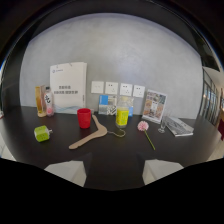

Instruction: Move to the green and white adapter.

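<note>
Adapter (42, 133) sits on the dark bench (125, 155), well ahead-left of the gripper (114, 172), left of the wooden hanger (90, 136); fingers spread wide, holding nothing; likely light, rigid, smooth plastic, best pinched across its flat sides.

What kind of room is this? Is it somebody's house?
Probably an office or display room, not a house. A dark table stands against a plain grey wall, with a white paper bag and a framed leaflet stand set out in a row.
</note>
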Tool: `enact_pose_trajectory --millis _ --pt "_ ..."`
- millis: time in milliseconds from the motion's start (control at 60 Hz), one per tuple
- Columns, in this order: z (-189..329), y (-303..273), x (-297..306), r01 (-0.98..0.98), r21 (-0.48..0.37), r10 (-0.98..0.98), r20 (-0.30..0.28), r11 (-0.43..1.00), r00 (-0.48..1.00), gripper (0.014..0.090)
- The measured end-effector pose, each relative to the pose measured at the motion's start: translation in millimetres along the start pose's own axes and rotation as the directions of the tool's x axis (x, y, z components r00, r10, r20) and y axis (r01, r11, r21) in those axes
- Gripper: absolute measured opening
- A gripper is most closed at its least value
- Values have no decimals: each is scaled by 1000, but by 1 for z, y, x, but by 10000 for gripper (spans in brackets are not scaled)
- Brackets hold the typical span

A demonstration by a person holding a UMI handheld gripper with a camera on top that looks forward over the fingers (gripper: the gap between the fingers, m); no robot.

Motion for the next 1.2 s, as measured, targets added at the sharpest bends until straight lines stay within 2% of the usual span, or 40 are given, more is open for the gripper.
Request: enact_pose_trajectory --millis 300,567,733,950,1200 --pt "-34 17 -14 37 -29 -39 -59 999 998 848" --pt "-77 37 -115 -25 -101 24 -11 995 1000 854" --pt "-86 38 -189 -20 -100 21 9 995 1000 853" --pt "-70 35 -270 0 -119 8 64 993 998 854" --pt "-6 20 -312 14 -128 -6 66 992 998 853"
